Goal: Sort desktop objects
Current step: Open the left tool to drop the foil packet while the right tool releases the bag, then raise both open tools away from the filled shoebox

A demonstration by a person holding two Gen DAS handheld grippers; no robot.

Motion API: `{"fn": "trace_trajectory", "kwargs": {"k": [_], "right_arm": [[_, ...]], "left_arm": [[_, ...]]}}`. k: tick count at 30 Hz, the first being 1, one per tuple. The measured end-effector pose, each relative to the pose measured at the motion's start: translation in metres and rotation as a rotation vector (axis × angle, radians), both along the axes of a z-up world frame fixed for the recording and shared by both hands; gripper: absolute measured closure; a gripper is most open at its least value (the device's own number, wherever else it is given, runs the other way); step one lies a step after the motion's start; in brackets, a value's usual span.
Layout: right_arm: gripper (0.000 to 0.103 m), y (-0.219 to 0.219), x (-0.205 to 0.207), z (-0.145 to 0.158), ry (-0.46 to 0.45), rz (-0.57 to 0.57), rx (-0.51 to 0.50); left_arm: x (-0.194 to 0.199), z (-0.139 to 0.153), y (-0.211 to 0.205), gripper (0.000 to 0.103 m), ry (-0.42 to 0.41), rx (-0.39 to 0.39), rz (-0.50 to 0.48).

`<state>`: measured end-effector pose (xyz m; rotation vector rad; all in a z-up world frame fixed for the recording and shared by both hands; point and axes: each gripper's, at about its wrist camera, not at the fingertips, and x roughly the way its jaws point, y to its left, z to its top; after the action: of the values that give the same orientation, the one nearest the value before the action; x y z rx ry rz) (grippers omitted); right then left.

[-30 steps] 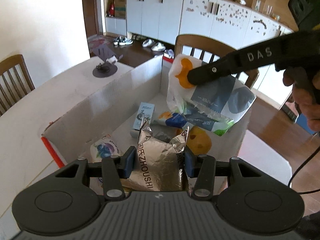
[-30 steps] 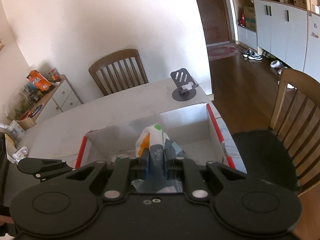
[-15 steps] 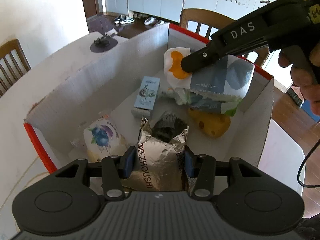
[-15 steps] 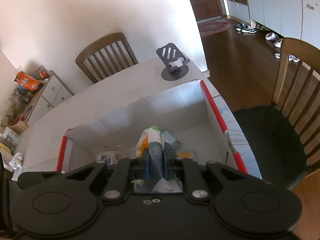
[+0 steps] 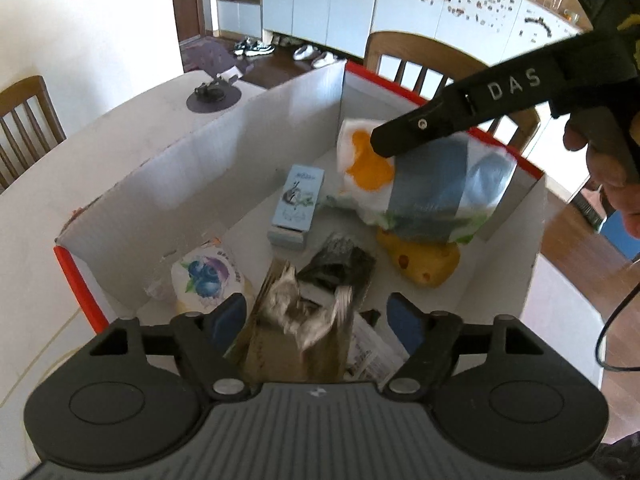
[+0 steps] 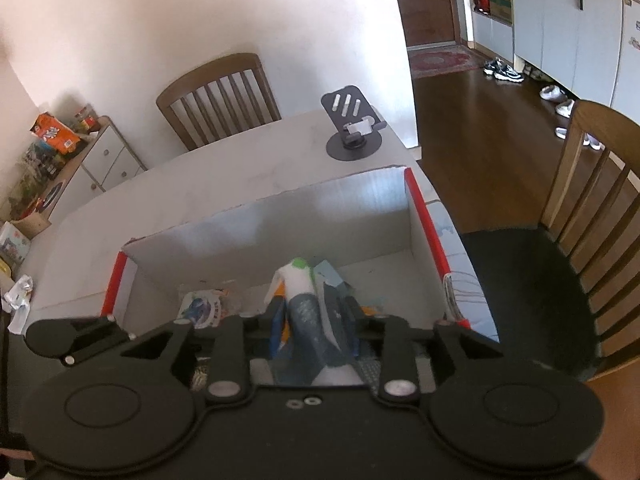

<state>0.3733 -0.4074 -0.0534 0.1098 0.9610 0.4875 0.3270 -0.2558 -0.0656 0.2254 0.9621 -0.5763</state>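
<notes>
An open white cardboard box (image 5: 192, 168) with red edges stands on the white table. My left gripper (image 5: 316, 320) is open over its near end; a crumpled foil snack bag (image 5: 298, 332) sits loose between its blue pads, blurred. My right gripper (image 6: 312, 316) is spread a little, with a white, blue and orange paper pack (image 6: 308, 320) between its fingers over the box's far right; the pack shows in the left wrist view (image 5: 424, 184). Inside the box lie a light-blue carton (image 5: 296, 204), a blueberry pouch (image 5: 208, 276), a yellow cheese-shaped sponge (image 5: 420, 260) and a dark packet (image 5: 340, 260).
A black phone stand (image 6: 352, 128) stands on the table beyond the box. Wooden chairs (image 6: 220, 100) surround the table; one (image 6: 592, 208) is close on the right. A side cabinet with snacks (image 6: 60, 148) is at far left. Crumpled wrapper (image 6: 18, 296) lies on the table's left.
My left gripper has opened and let go of the foil bag, which drops into the box. My right gripper's fingers have spread a little around the paper pack.
</notes>
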Motion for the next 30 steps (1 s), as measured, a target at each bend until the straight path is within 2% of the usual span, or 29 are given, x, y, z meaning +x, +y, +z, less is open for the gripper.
{"fn": "trace_trajectory", "kwargs": {"k": [7,19,22,30], "right_arm": [[0.064,-0.006,-0.01,0.015,-0.033,0.022,-0.012],[0.064,-0.009,-0.04,0.037,-0.068,0.092,-0.03],[0.064,-0.007,-0.051,0.041,-0.078,0.111,-0.037],[0.063,0.005,-0.079,0.047,-0.117,0.139,-0.081]], "left_arm": [[-0.006,0.011,0.003,0.025,-0.011,-0.022,0.014],[-0.022,0.032,0.017,0.025,-0.027,-0.092,0.065],[-0.028,0.036,0.022,0.021,-0.024,-0.111,0.078],[-0.043,0.045,0.039,0.021,-0.031,-0.14,0.101]]}}
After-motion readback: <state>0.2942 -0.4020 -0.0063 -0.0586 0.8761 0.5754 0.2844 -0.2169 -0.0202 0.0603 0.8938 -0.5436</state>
